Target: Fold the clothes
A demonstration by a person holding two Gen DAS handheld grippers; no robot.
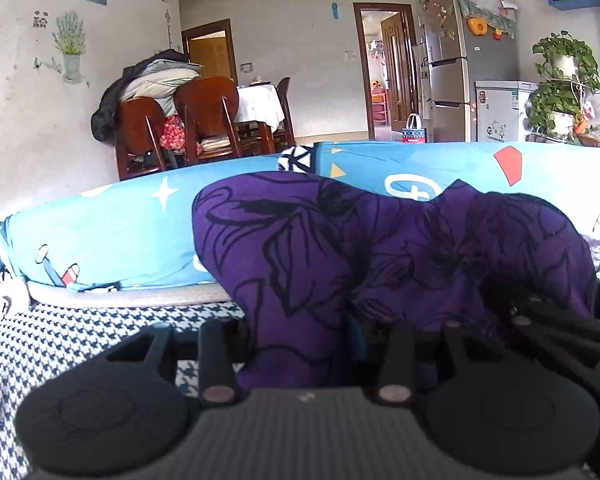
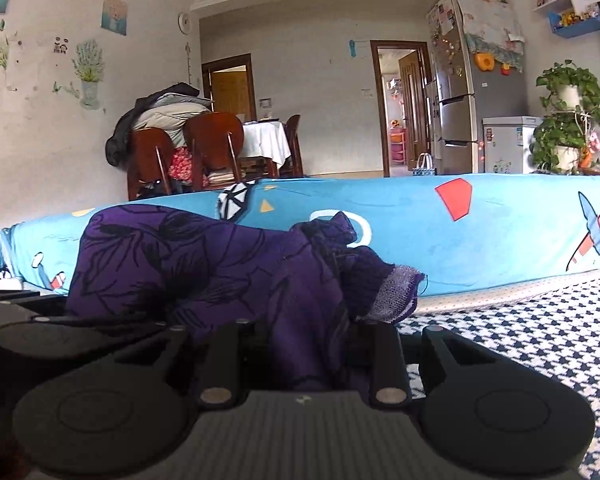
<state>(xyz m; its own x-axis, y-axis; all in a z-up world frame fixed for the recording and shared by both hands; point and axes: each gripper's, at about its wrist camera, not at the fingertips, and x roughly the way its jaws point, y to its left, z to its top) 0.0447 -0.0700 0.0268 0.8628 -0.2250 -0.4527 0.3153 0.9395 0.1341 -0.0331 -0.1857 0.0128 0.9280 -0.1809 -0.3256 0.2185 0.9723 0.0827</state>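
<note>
Both claws are clenched on the same purple garment (image 1: pixel 340 248). Seen from the left wrist, the left gripper (image 1: pixel 300 344) has a thick fold of the flower-printed cloth pinched between its jaws at six o'clock, and the fabric billows up from there toward twelve. Part of the right gripper (image 1: pixel 572 320) shows at four o'clock, close alongside. Seen from the right wrist, the right gripper (image 2: pixel 312 352) grips a bunched fold of the purple garment (image 2: pixel 188 256) low in the centre, with a ribbed cuff or hem hanging loose at three o'clock; the left gripper (image 2: pixel 40 320) sits just beside it at nine o'clock.

I judge the fold to be underway, not finished. The garment is lifted in a rumpled hump and not lying flat, with no neat edges or stacked layers showing. It seems that laying it down, smoothing it and making the closing folds are yet to come. Whether other clothes wait nearby I cannot tell.

Below the claws lies a black-and-white houndstooth cover (image 1: pixel 60 344), the working surface. Behind it, from nine to three o'clock, runs a blue printed sheet (image 1: pixel 120 232) with planes and shapes. Beyond, at eleven o'clock, stand wooden chairs (image 1: pixel 204 120) and a table heaped with bedding, with a doorway at one o'clock, and a fridge (image 1: pixel 456 60) and potted plants (image 1: pixel 564 80) at two.
</note>
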